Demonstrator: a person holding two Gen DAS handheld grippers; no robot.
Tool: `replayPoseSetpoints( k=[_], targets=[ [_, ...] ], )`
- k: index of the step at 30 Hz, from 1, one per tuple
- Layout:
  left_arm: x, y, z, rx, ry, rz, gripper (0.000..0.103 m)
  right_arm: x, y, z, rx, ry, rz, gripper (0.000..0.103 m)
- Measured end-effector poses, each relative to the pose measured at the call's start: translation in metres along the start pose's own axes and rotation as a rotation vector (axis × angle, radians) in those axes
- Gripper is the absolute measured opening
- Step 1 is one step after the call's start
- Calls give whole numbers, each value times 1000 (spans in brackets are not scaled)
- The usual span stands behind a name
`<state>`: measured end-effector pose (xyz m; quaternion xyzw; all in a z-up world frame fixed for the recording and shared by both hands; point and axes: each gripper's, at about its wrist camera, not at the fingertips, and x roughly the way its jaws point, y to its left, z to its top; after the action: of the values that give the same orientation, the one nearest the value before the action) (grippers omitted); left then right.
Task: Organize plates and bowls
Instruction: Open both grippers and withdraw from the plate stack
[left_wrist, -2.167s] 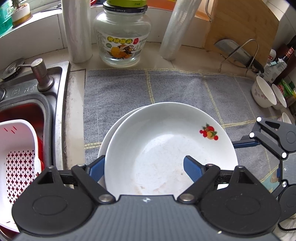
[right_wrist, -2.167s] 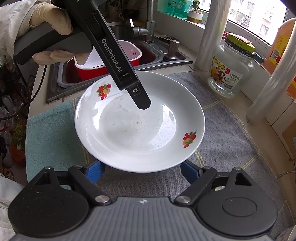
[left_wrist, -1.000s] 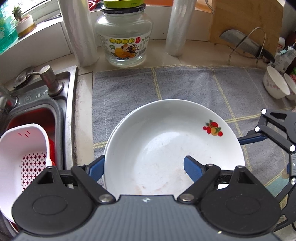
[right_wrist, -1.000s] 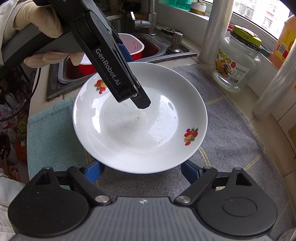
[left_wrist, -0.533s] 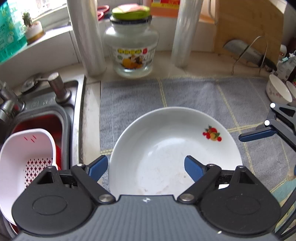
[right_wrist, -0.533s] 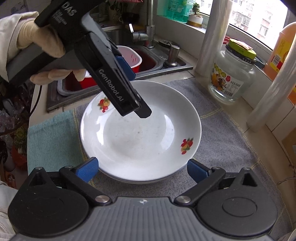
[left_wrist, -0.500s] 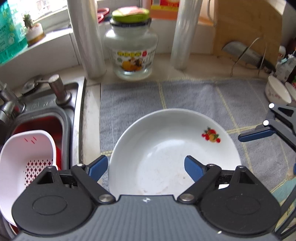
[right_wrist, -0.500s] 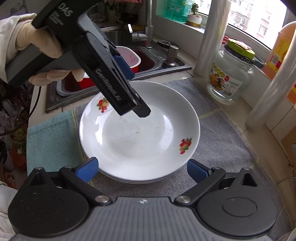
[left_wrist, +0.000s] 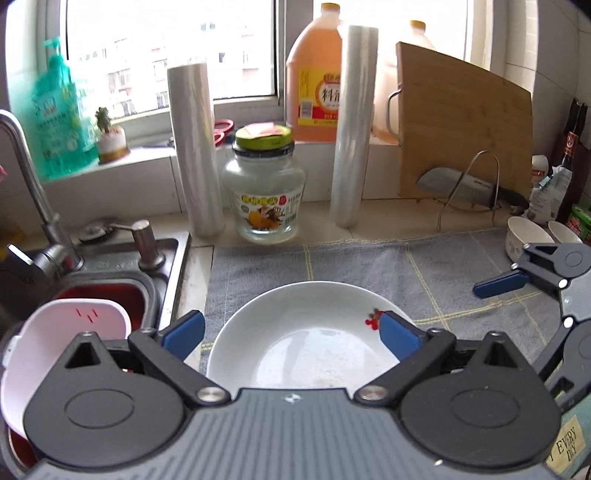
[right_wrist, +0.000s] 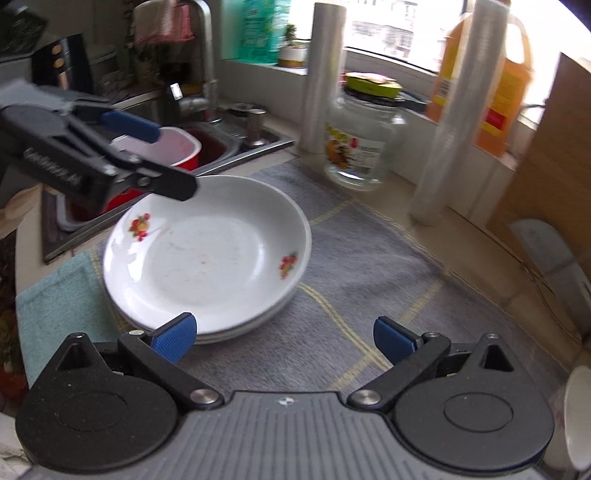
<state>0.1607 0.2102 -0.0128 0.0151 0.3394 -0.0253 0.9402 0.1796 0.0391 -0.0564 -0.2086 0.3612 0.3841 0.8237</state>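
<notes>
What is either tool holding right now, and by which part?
Nothing. The left tool and right tool have just been opening, both clear of the stacked plates resting on the mat.

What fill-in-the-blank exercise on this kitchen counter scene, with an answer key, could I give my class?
1. The top plate rests on a ____ of plates.
2. The plates sit on a grey ____ with yellow lines.
3. Neither the left gripper nor the right gripper holds a plate; both are ____.
4. The glass jar has a ____ lid.

Missing words: stack; cloth; open; green
</notes>
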Motion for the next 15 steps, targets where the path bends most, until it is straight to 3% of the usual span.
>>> replayPoseSetpoints(
  k=[6,15],
  targets=[
    [-12,-42,-4,1,-41,-8,100,-32,-17,-33,76,-30,-127,103],
    [-9,-137,-12,44,-34,-156,100,-101,-58,-97,192,-49,-257,103]
  ],
)
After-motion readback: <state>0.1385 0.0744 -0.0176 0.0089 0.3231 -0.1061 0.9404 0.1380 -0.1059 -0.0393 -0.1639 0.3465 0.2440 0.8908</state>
